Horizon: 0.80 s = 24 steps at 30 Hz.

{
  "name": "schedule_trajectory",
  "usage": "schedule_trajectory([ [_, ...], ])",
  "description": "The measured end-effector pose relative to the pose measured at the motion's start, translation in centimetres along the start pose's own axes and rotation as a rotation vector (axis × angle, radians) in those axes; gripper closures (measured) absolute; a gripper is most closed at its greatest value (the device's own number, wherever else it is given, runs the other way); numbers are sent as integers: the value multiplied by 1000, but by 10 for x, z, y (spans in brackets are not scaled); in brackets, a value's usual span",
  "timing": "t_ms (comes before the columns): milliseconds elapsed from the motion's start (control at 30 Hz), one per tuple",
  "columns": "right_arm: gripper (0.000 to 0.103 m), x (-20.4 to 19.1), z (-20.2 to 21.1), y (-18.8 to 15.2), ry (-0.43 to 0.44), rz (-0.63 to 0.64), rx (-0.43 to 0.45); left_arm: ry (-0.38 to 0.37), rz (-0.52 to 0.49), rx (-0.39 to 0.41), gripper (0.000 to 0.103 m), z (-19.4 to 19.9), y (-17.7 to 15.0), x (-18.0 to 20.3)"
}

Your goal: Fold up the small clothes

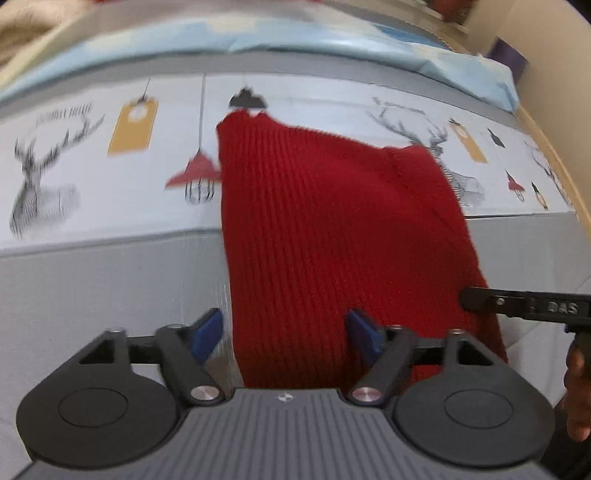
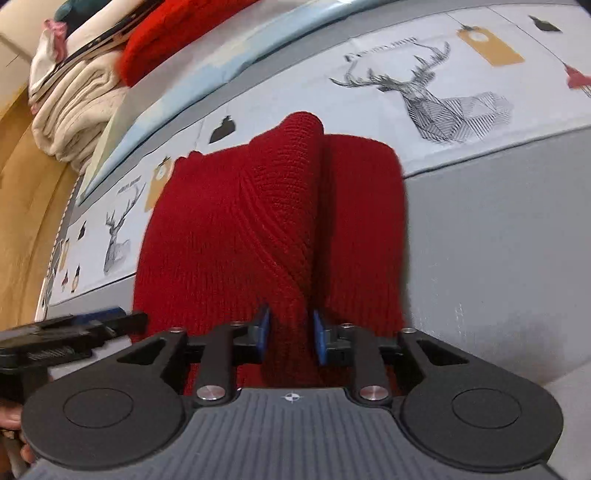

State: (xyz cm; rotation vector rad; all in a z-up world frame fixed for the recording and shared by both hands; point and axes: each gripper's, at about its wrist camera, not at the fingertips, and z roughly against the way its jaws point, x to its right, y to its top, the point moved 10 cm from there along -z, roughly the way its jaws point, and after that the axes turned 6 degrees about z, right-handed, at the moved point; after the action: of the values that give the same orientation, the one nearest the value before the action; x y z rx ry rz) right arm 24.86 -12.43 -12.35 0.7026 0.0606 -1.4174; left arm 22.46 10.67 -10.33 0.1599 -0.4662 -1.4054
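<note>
Red knit sweater (image 1: pixel 332 236) spread down the middle of the left wrist frame, lying on a printed sheet (image 1: pixel 92 147) with deer heads, hanging lamps and tan tags over a grey band. Left hand-held gripper (image 1: pixel 284 334) spread wide at the lower centre, blue pads (image 1: pixel 208 330) apart, one off the sweater's left edge over grey cloth, the other over the knit; nothing pinched between them. At the right edge of that frame, tip of the right hand-held gripper (image 1: pixel 524 306) reaching onto the sweater's right border, part of a hand (image 1: pixel 576 391) beneath it.

Only in the right wrist view: a raised ridge of the sweater (image 2: pixel 266 221) running up the frame centre, its near end pinched between the blue pads (image 2: pixel 263 332) of the right hand-held gripper (image 2: pixel 290 334), set narrow on the fold. Left hand-held gripper (image 2: pixel 74 332) entering at the lower left of that frame, just beside the sweater's left edge. Also only here: a stack of folded cream cloth (image 2: pixel 74 107) and a brighter red knit item (image 2: pixel 177 33) in the upper left.

Pale blue cloth (image 1: pixel 258 37) bordering the far side of the sheet (image 2: pixel 480 92) in both views. Tan wooden surface (image 2: pixel 26 184) along the left edge of the right wrist frame. Left wrist picture somewhat blurred.
</note>
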Motion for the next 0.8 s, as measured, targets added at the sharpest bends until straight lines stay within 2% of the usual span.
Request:
schedule_trajectory([
  [67, 56, 2, 1, -1, -34, 16, 1, -45, 76, -26, 18, -3, -3, -8],
  [133, 53, 5, 1, -4, -32, -19, -15, -93, 162, -59, 20, -8, -7, -15],
  [167, 53, 5, 1, -5, -27, -27, -19, -116, 188, -70, 24, -10, -10, -16],
  [200, 53, 5, 2, -6, -29, -20, -19, -131, 194, -79, 24, -12, -12, -13],
  [333, 53, 0, 5, -6, -65, 74, -5, -72, 112, -23, 24, -9, -14, -2],
  [467, 53, -15, 26, -5, -111, 182, 77, 28, -27, 108, 29, 25, -17, 19],
  [533, 51, -22, 34, -12, -86, 205, 97, 4, -96, 154, 29, 42, -25, 34],
  [600, 51, -14, 27, -27, -149, 232, 37, 4, -154, 156, 29, 42, -36, 39],
  [667, 44, 2, 15, -44, -229, 239, -44, 101, -198, 75, 31, 20, -53, 27],
  [700, 44, 7, 16, -47, -235, 216, -45, 151, -186, 35, 32, 12, -62, 16],
  [733, 44, 7, 22, -47, -224, 191, -22, 153, -163, 34, 32, 15, -65, 12],
  [800, 44, -1, 43, -44, -221, 198, 42, 127, -151, 91, 32, 38, -63, 17],
])
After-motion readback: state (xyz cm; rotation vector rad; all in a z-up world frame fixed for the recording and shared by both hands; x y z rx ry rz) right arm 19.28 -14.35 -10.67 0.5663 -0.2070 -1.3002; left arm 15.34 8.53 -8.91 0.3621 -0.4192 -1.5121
